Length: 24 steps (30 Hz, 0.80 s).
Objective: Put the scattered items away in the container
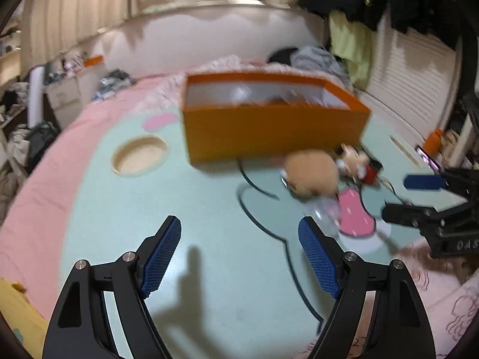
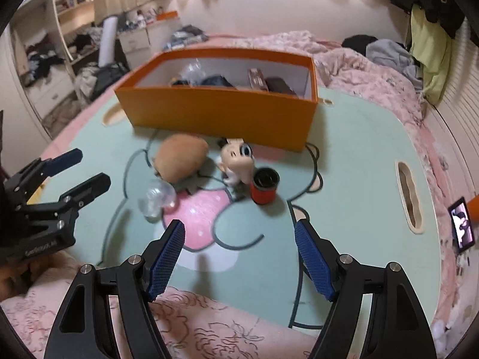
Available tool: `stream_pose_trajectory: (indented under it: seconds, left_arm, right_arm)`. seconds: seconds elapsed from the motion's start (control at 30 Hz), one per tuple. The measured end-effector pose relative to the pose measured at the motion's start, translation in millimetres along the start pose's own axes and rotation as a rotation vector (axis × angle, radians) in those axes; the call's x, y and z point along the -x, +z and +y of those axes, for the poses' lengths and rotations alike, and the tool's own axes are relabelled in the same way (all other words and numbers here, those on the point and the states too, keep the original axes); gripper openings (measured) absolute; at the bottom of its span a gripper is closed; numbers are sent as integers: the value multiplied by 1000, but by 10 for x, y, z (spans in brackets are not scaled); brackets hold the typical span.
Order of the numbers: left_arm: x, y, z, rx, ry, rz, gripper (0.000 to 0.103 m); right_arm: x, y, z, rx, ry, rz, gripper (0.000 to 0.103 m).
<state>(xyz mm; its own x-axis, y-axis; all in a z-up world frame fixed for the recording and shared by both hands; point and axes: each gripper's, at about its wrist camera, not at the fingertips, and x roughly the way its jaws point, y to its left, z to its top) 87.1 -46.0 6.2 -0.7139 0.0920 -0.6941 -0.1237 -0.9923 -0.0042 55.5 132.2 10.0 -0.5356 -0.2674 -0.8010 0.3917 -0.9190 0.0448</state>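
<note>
An orange box (image 2: 221,113) (image 1: 269,134) stands on the mint mat and holds several items. In front of it lie a tan plush (image 2: 181,157) (image 1: 311,172), a clear plastic piece (image 2: 155,199) (image 1: 324,212), a cream toy figure (image 2: 236,161) (image 1: 354,161) and a red can (image 2: 265,187). My left gripper (image 1: 241,257) is open over bare mat, short and left of the clear piece; it shows again at the left of the right wrist view (image 2: 89,169). My right gripper (image 2: 239,257) (image 1: 407,196) is open, empty, short of the can.
A round cut-out (image 1: 139,160) lies left of the box and a slot (image 2: 408,197) right of it. A phone with a lit screen (image 2: 462,229) rests at the mat's right edge. Pink bedding, clothes and shelves ring the mat.
</note>
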Motion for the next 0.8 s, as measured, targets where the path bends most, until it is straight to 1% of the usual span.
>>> stream_pose_trajectory:
  seconds: [0.1, 0.17, 0.2, 0.23, 0.27, 0.3, 0.33, 0.37, 0.4, 0.43, 0.47, 0.8]
  left_arm:
    - [-81, -60, -74, -36, 35, 31, 81]
    - [-80, -68, -90, -40, 36, 29, 81]
    - [-79, -69, -91, -40, 35, 29, 81]
    - [-83, -69, -85, -36, 27, 30, 82]
    - [-89, -72, -78, -35, 21, 32, 88]
    - [-99, -74, -79, -38, 17, 36, 91]
    - [-109, -76, -86, -41, 14, 40, 93]
    - [-114, -78, -95, -45, 13, 41, 95]
    - [-119, -78, -103, -49, 11, 43, 96]
    - [-125, -79, -113, -53, 7, 48, 101]
    - [-131, -80, -122, -57, 3, 53, 103]
    - [-136, -78, -148, -58, 2, 51, 103]
  right_arm:
    - [-104, -34, -20, -10, -20, 44, 76]
    - [-172, -49, -19, -13, -24, 77, 76]
    - [-192, -54, -20, -13, -26, 84, 78]
    - [-200, -57, -20, -12, -29, 88, 81]
    - [-205, -57, -22, -10, -31, 95, 84]
    - [-225, -53, -25, -6, -28, 109, 94]
    - [-244, -51, -18, -1, -24, 121, 101]
    - [-256, -50, -8, 6, -23, 128, 103]
    - [-256, -49, -2, 9, -24, 130, 103]
    - [-254, -47, 8, 10, -24, 131, 103]
    - [-252, -44, 12, 10, -25, 132, 103]
    - [-258, -61, 22, 12, -25, 130, 103]
